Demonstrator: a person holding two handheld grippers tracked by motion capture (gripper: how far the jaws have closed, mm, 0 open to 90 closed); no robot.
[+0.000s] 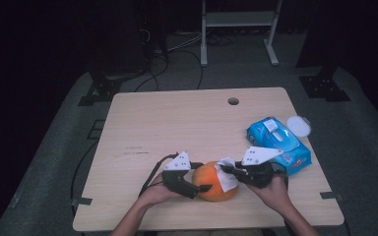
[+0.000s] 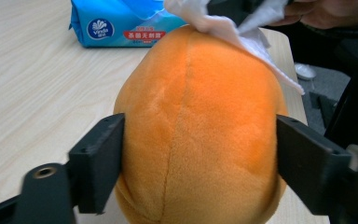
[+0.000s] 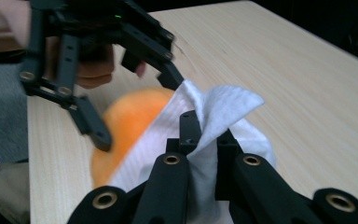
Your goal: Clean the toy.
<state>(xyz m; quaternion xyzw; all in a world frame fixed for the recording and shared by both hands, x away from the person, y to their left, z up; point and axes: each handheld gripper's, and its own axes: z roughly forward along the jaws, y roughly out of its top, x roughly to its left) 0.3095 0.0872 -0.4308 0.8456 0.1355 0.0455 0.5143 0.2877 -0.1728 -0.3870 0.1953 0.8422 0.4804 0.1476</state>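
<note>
Orange plush fruit [image 2: 200, 126] resting near the front edge of the wooden surface [image 1: 177, 123], between the two hands. Left gripper [image 1: 199, 187] clamped on it, one finger [image 2: 98, 163] pressing each flank, the fur bulging slightly past the pads. Right gripper [image 3: 200, 135] pinched tight together on a white wet wipe [image 3: 223, 107], draped over the far top of the plush toy. Blue wet-wipe pack [image 1: 278, 142] lying near the right edge of the surface, a round white lid [image 1: 299, 125] just beside it.

Probably very light and thoroughly soft: stuffed fabric, yielding under pressure, springing back when released. Not fragile, not slippery; nap likely giving good friction against the pads, though a rounded body could squirm or roll out of a shallow grip. Best held across the widest middle, as now, with moderate squeeze so the stuffing compresses without the toy popping forward. Likely too light to resist wiping strokes unaided, hence worth keeping braced from the side opposite the stroke. Wipe thin, limp and damp-looking; best pinched at a gathered fold, liable to bunch or drag on the fur.
</note>
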